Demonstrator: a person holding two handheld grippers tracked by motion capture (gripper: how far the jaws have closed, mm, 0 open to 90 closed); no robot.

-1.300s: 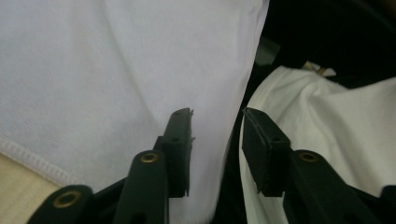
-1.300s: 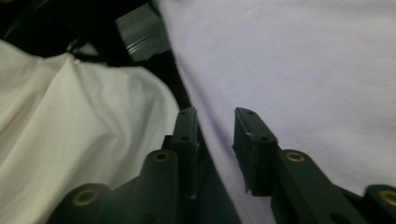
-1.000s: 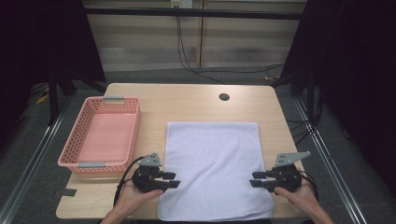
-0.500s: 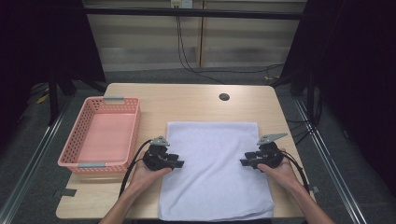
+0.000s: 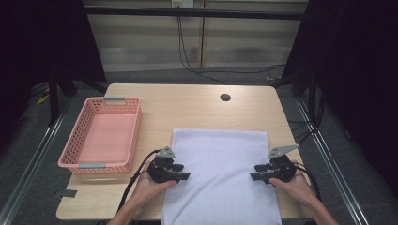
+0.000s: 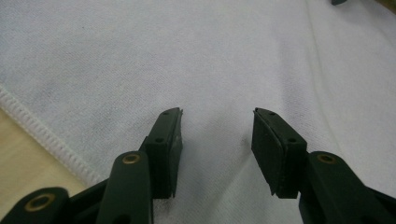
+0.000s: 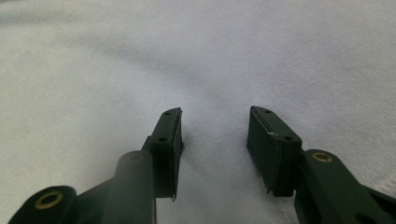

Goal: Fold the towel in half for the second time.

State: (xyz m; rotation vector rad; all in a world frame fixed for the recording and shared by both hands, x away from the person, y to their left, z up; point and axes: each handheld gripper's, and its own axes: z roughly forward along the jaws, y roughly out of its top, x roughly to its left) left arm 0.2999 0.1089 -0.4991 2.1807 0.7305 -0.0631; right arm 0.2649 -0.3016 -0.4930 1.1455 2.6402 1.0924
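A white towel (image 5: pixel 218 173) lies flat on the wooden table (image 5: pixel 187 108), and its near end hangs over the front edge. My left gripper (image 5: pixel 184 172) lies at the towel's left edge and points inward. Its jaws have just been opening and hover over the cloth (image 6: pixel 187 56) with only flat towel between them (image 6: pixel 217 114). My right gripper (image 5: pixel 256 172) mirrors it at the right edge. Its jaws have also just been opening and stand apart above the cloth (image 7: pixel 210 56), gripping nothing (image 7: pixel 215 112). The hemmed edge (image 6: pixel 42 130) runs just left of the left jaw.
A pink plastic basket (image 5: pixel 136 131) stands on the table's left side, close to the left hand. A dark cable hole (image 5: pixel 225 97) sits in the tabletop behind the towel. Bare wood lies between the basket and the towel.
Both hands went forward and inward onto the towel's sides, then drew back slightly and lower. Both pairs of jaws stand wider than a second ago.
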